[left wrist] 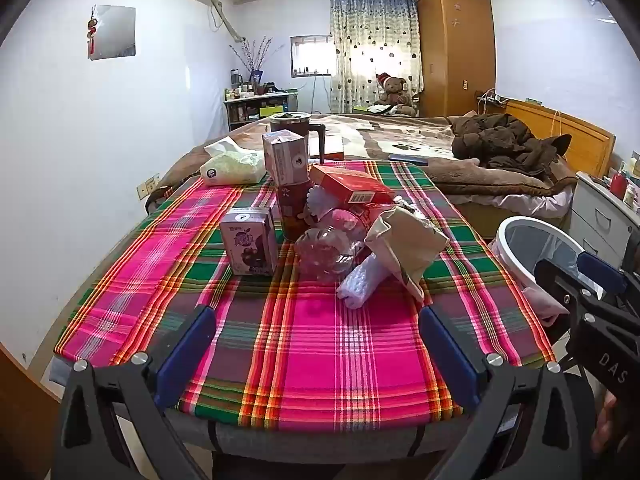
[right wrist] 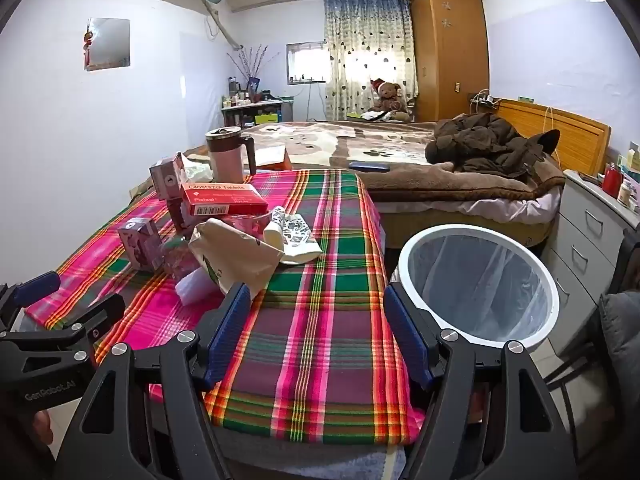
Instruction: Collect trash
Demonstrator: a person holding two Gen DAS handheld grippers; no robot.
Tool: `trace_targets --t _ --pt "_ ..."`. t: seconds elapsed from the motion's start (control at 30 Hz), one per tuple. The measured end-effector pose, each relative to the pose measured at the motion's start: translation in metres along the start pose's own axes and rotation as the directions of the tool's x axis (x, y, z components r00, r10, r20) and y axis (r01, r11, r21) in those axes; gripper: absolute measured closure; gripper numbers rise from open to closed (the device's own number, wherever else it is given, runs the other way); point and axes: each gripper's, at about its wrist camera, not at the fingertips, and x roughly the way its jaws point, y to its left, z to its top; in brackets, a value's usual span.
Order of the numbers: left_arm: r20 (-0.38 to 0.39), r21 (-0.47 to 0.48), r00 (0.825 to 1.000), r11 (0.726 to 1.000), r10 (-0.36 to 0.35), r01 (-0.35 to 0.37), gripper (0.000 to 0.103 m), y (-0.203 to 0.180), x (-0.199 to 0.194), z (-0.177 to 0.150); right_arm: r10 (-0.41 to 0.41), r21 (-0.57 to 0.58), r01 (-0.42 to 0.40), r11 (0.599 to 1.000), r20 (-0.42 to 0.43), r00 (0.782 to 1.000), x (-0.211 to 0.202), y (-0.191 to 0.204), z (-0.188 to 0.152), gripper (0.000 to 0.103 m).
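Note:
A pile of trash sits mid-table on the plaid cloth [left wrist: 320, 360]. It holds two purple drink cartons [left wrist: 250, 240] [left wrist: 285, 156], a red tablet box [left wrist: 352, 190], a crushed clear bottle [left wrist: 328, 252], a brown paper bag [left wrist: 408, 244] and a white bubble-wrap roll [left wrist: 360, 284]. My left gripper [left wrist: 318, 320] is open and empty over the cloth, short of the pile. Over the table's near right part my right gripper [right wrist: 316, 292] is open and empty too, with the paper bag [right wrist: 232, 252] just beyond its left finger. The white-rimmed lined bin [right wrist: 480, 230] stands on the floor right of the table.
A lidded mug [right wrist: 228, 156] and a tissue pack [left wrist: 232, 164] stand at the table's far end, with a bed [right wrist: 400, 148] behind. A white drawer unit [right wrist: 592, 224] and a chair [right wrist: 616, 320] are right of the bin. A printed white tube [right wrist: 294, 236] lies beside the bag.

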Motion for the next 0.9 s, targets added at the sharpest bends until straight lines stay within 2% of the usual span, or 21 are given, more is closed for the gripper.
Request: trace_targets --t 0.9 --pt "0.003 -0.008 1.000 1.000 -0.002 0.002 0.001 -0.0009 -0.0024 -0.0013 -0.008 -0.008 0.008 1.000 0.003 1.000 -0.0019 -0.0006 0.0014 0.032"
